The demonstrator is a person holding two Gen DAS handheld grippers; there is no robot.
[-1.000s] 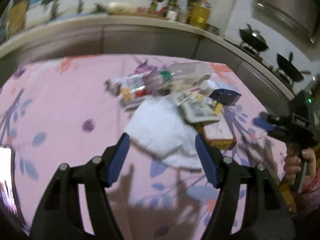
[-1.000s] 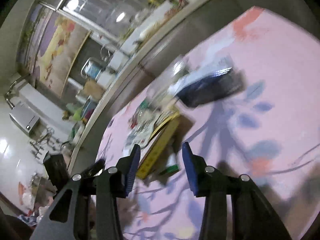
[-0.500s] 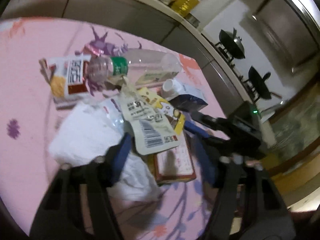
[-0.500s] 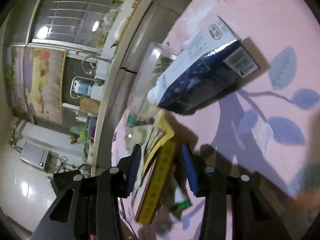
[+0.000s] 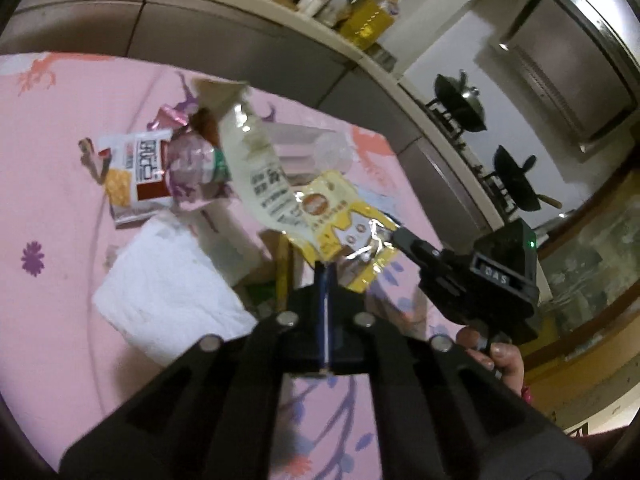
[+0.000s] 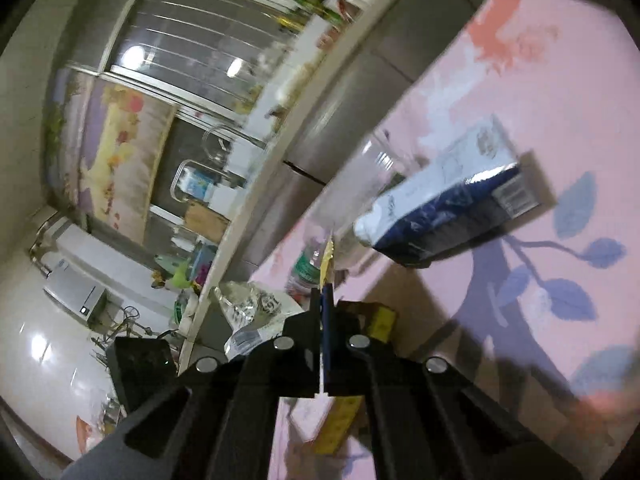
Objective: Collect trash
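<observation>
The left tongs [image 5: 325, 276] have just closed and now pinch the lower edge of a yellow-and-white foil snack pouch [image 5: 320, 216], which lifts toward twelve o'clock above the trash heap on the pink floral-cloth worktop [image 5: 60, 220]. The right tongs [image 5: 394, 236], at three o'clock in the left wrist view, have also just closed and bite the same pouch's crinkled silver corner; in the right wrist view their jaws [image 6: 325, 292] meet on its thin yellow edge [image 6: 329, 256]. Beneath the pouch, toward nine o'clock, lie a white folded paper towel [image 5: 168, 296], a red-and-white printed wrapper [image 5: 136, 172] and a clear plastic bottle with a green label [image 5: 304, 148]. A navy-and-white carton [image 6: 452, 208] lies on its side at one o'clock from the right tongs, well apart from them.
</observation>
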